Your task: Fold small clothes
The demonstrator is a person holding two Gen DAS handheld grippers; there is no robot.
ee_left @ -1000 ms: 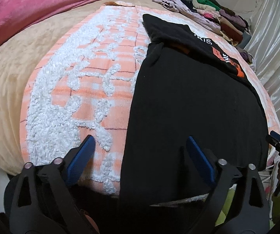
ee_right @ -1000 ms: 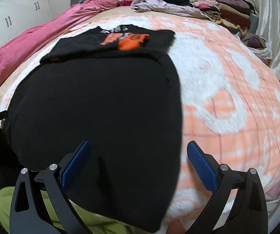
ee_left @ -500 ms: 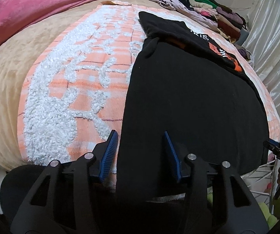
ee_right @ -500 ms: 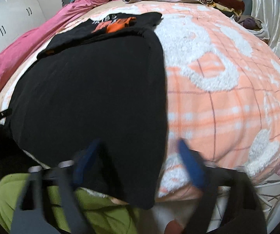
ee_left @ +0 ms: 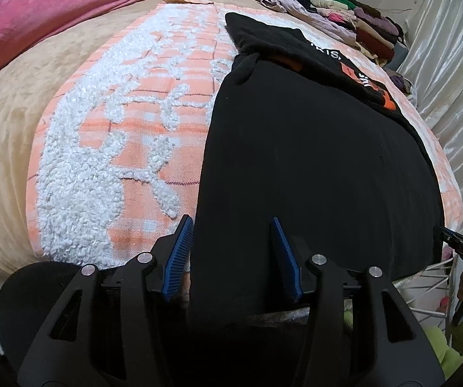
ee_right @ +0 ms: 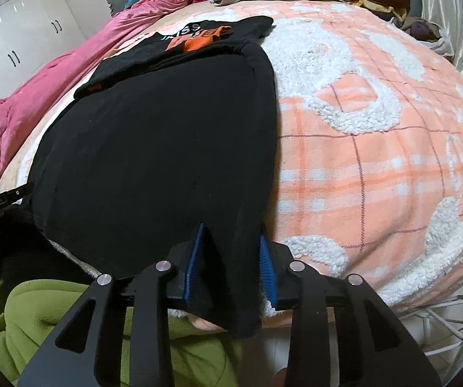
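Blue ribbed pads (ee_right: 265,267) on the right gripper (ee_right: 231,261) are closing on the near right corner of the black garment (ee_right: 166,148), and a ridge of its hem already stands pinched up between them where it hangs over the near edge of the bed. The left gripper (ee_left: 231,251) straddles the near left corner, its jaws about half spread and opening a touch; cloth lies between its pads (ee_left: 178,258), but I cannot tell whether they press on it.

Outward from both grippers, the garment lies flat across an orange-and-white tufted blanket (ee_right: 376,148), reaching toward a black printed shirt (ee_right: 196,35) that overlaps its far end. Farther off are a pink quilt (ee_left: 70,9) at the left and a stack of folded clothes (ee_left: 360,22) at the far right.

Judging the risks: the left side looks the weaker hold, so lifting may drag only the right corner and skew the fold. The right pads may also catch just one layer of the hem. Carrying the near edge forward could shove or rumple the printed shirt lying against it.
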